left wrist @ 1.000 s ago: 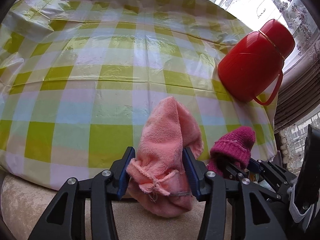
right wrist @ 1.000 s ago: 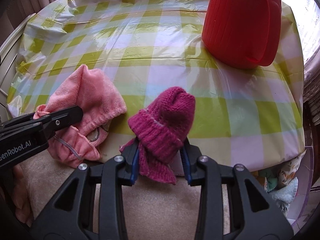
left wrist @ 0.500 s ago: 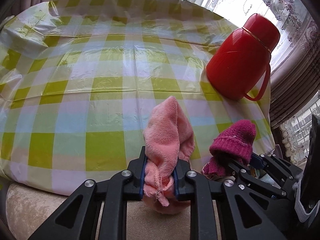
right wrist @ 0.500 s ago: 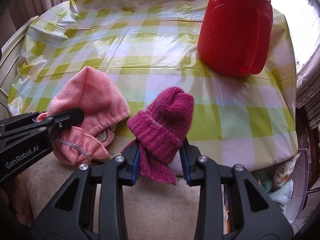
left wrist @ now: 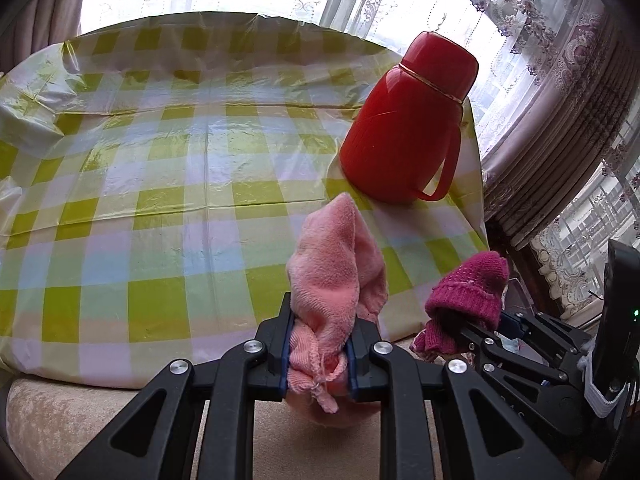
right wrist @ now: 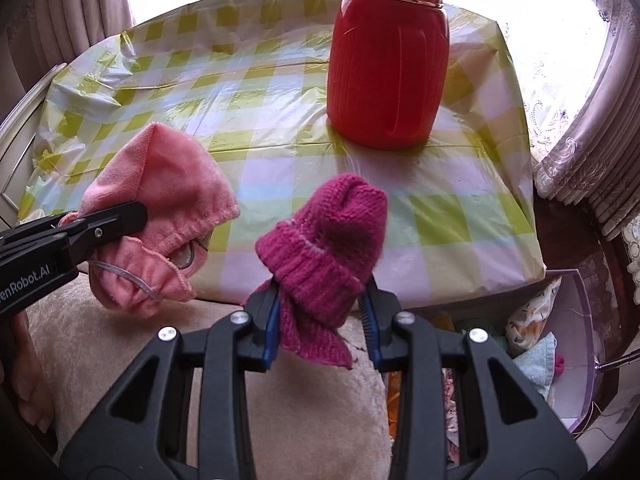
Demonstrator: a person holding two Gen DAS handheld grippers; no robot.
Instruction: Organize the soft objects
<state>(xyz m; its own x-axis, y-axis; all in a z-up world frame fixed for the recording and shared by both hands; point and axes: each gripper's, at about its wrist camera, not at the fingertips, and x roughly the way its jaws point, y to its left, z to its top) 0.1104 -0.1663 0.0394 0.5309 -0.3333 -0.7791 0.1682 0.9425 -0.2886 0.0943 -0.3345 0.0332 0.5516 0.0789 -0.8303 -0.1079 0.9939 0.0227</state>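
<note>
Socks, two, each carried in its own gripper above the near edge of the table.

Item one: pink terry sock (left wrist: pixel 334 280), clamped at its cuff end between the blue pads of the left gripper (left wrist: pixel 318 354). The jaws have just been closing and now pinch the bunched fabric; the toe stands up beyond the fingertips and a loose fold hangs below them. In the right wrist view the same sock (right wrist: pixel 168 208) sits to the left of the right gripper, apart from it.

Item two: magenta knitted sock (right wrist: pixel 324 256), gripped by the right gripper (right wrist: pixel 322 312), whose jaws have just been closing and hold the ribbed cuff (the toe points away from the gripper, the cuff end dangles under it). From the left wrist view it (left wrist: pixel 468 292) shows to the right of the left gripper, the two socks near but not touching.

Surroundings: table under a green-and-white checked plastic cloth (left wrist: pixel 160 184), bare ahead and to the left of both grippers. Red thermos jug (right wrist: pixel 388 60) stands upright ahead, near the far right corner. Beige upholstered seat (right wrist: pixel 120 344) lies beneath the grippers. Clear bin (right wrist: pixel 576 320) with assorted fabrics sits low to the right, beside the table edge. Curtains (left wrist: pixel 560 120) close the right side.
</note>
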